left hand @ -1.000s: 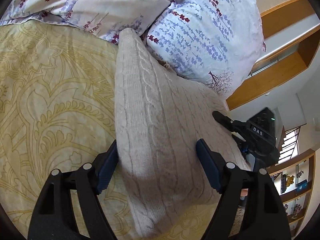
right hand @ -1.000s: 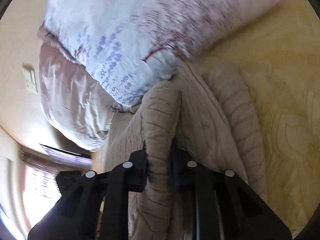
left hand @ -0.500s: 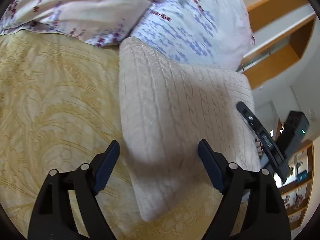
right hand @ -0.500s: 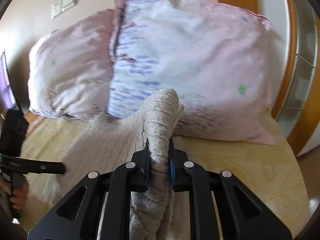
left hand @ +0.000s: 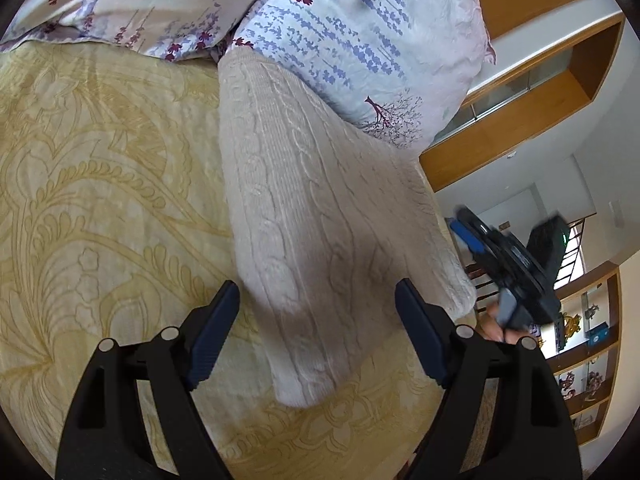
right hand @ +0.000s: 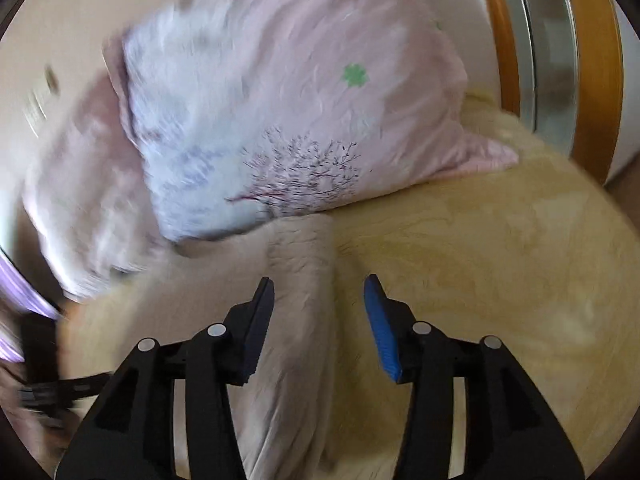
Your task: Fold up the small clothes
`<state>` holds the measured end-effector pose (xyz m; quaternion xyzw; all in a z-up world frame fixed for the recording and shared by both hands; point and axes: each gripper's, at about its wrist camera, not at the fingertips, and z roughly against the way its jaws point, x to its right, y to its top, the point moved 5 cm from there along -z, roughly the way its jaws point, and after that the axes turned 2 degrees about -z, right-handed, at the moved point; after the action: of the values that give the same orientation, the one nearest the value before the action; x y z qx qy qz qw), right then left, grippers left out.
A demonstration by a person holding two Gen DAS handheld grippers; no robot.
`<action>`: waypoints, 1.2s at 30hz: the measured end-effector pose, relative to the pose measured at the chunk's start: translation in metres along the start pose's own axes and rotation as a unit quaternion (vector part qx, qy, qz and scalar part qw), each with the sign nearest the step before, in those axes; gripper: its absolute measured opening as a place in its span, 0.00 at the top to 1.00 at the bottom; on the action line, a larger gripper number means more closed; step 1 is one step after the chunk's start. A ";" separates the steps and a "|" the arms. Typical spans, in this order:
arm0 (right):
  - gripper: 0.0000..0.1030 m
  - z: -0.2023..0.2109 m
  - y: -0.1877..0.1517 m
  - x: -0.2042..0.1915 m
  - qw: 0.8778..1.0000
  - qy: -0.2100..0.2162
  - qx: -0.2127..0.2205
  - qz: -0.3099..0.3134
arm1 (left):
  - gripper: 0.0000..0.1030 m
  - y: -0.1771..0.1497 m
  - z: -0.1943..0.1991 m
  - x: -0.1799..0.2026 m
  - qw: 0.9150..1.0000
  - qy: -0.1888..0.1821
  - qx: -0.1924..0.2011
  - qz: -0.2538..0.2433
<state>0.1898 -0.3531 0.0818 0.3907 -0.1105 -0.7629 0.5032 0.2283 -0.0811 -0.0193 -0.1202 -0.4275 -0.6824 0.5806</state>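
A beige cable-knit garment [left hand: 320, 216] lies folded in a long strip on the yellow patterned bedspread [left hand: 100, 200], its far end against the pillows. My left gripper [left hand: 316, 308] is open and empty, its fingers either side of the garment's near end, just above it. My right gripper [right hand: 320, 300] is open too, hovering over the garment's folded edge [right hand: 304, 280]. It also shows in the left wrist view [left hand: 516, 272], at the garment's right side.
Two floral pillows [left hand: 360, 40] lie at the head of the bed; the blurred right wrist view shows them [right hand: 280, 120] too. Wooden shelving [left hand: 560, 60] stands beyond the bed's right edge. Bare bedspread [right hand: 480, 260] lies right of the garment.
My right gripper has opened and let go of the garment fold it held. The garment now lies flat on the bed. My left gripper stayed open over its near end.
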 end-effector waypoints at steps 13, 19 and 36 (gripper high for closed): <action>0.60 0.014 -0.063 -0.003 0.997 0.049 -0.052 -0.022 | 0.63 -0.024 -0.002 -0.004 0.999 0.003 -0.013 0.032; 0.91 0.039 -0.060 -0.016 0.997 0.074 0.001 -0.001 | 0.84 -0.027 0.011 0.002 1.000 -0.026 -0.003 0.014; 0.46 0.027 -0.045 0.007 0.998 0.036 -0.048 -0.022 | 0.39 -0.024 0.051 -0.001 1.000 -0.022 0.020 -0.004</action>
<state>0.1391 -0.3439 0.0716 0.3951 -0.0469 -0.7637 0.5083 0.1906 -0.0445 -0.0002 -0.1220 -0.4546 -0.6729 0.5706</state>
